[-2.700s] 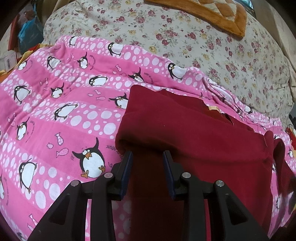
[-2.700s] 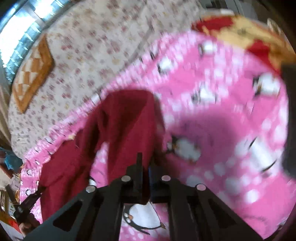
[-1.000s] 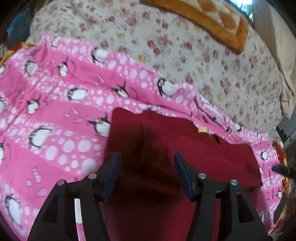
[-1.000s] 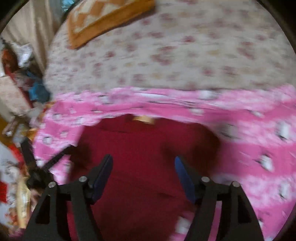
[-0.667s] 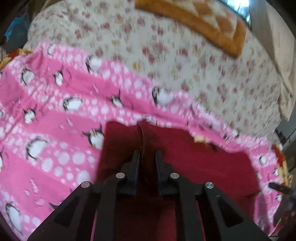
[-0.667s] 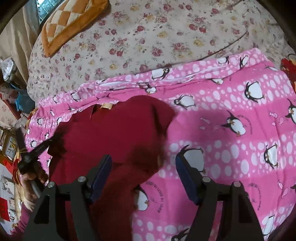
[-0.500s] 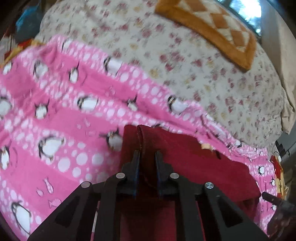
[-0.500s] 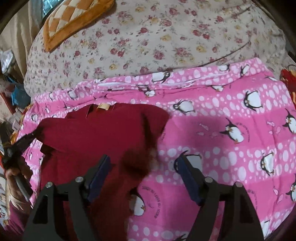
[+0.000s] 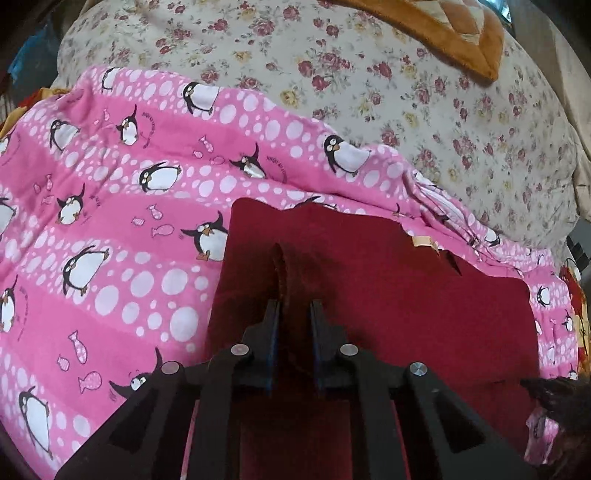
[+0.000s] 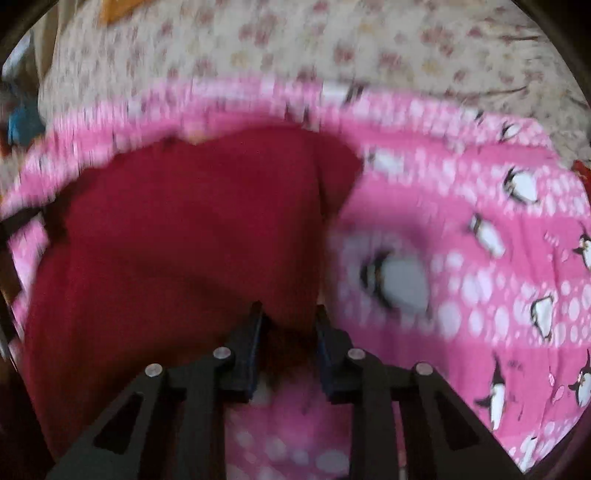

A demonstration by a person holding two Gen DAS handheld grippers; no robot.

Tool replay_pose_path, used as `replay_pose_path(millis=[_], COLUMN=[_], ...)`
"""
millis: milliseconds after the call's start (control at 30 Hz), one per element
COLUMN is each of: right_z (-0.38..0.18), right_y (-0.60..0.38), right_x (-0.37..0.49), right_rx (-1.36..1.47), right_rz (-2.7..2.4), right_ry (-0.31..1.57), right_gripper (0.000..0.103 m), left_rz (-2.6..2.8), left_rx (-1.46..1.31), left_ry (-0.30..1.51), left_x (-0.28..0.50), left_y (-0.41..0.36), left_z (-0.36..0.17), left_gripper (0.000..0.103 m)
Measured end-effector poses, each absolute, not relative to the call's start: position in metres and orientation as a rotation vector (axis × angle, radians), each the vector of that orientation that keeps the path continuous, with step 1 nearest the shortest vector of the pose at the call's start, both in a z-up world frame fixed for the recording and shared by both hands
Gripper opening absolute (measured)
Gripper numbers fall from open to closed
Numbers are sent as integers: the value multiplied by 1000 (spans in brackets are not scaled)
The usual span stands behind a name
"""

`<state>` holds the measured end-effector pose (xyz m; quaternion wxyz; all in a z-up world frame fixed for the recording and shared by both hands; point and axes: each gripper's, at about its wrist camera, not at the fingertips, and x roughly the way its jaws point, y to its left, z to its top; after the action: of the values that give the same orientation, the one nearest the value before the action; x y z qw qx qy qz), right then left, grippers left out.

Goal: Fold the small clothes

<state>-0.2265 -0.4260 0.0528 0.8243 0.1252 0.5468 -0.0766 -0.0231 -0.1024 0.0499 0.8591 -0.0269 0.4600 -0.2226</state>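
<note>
Left gripper (image 9: pixel 293 314): jaws brought together on a raised ridge of the dark red garment (image 9: pixel 388 288). The pinched fold stands up as a narrow crest running straight ahead of the fingertips; cloth fills the gap between the pads.

Garment lies spread on a pink penguin-print blanket (image 9: pixel 122 236). From the left gripper it extends ahead and far off to the right; its left edge sits just left of the fingers. A small tan label (image 9: pixel 423 242) shows at the far edge, ahead and to the right.

Beyond the blanket: floral bedcover (image 9: pixel 406 103), with an orange quilted cushion (image 9: pixel 443 33) at the far right.

Right gripper (image 10: pixel 288 325): frame is motion-blurred. Jaws are closing, with a bunch of the dark red garment (image 10: pixel 177 229) between them at its near right edge. Whether the pads already press the cloth cannot be told from the blur. Most of the garment lies ahead and to the left of this gripper; the pink penguin-print blanket (image 10: pixel 480 258) is exposed to its right and directly beneath the fingers.

Floral bedcover (image 10: pixel 295 40) is visible far ahead.
</note>
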Motion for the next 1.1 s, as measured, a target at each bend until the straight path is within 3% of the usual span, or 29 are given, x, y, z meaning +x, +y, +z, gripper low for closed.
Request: replay_pose_path(millis=[67, 167, 267, 500, 567, 600, 633, 767, 900, 933, 1000, 1067, 1100], right_z=[67, 93, 97, 43, 40, 42, 48, 70, 37, 34, 41, 49, 53], right_y=[-440, -472, -495, -501, -493, -489, -488, -499, -509, -513, -521, -522, -520], right_x=[-236, -244, -229, -154, -141, -137, -135, -144, -138, -144, -158, -173, -180], right_rx=[358, 516, 622, 741, 681, 631, 599, 576, 535, 576, 648, 704, 718], right_rz=[-139, -144, -192, -155, -144, -146, -150, -200, -275, -269, -277, -286, -267], right_ry=[1128, 992, 931, 1044, 1046, 1046, 1034, 889, 1006, 995, 954, 933, 922], right_gripper=[33, 63, 65, 65, 57, 33, 16, 10, 11, 12, 26, 55, 58], left_rz=[-470, -464, -455, -459, -464, -471, -480, -524, -497, -496, -496, -492, -490], left_rx=[-71, -77, -56, -44, -39, -41, -45, -53, 17, 17, 3, -18, -28], left_ry=[970, 978, 979, 983, 981, 980, 978, 995, 986, 985, 983, 983, 980], left_x=[-22, -21, -22, -21, -22, -22, -22, -23, -26, -27, -26, -25, -25], left_y=[-99, -99, -102, -102, -102, -102, -102, -106, -117, -117, -114, -112, -110], left_z=[50, 49, 47, 46, 48, 49, 50, 48, 40, 40, 42, 42, 44], left_gripper=[0, 0, 0, 0, 0, 0, 0, 0, 0, 0, 0, 0, 0])
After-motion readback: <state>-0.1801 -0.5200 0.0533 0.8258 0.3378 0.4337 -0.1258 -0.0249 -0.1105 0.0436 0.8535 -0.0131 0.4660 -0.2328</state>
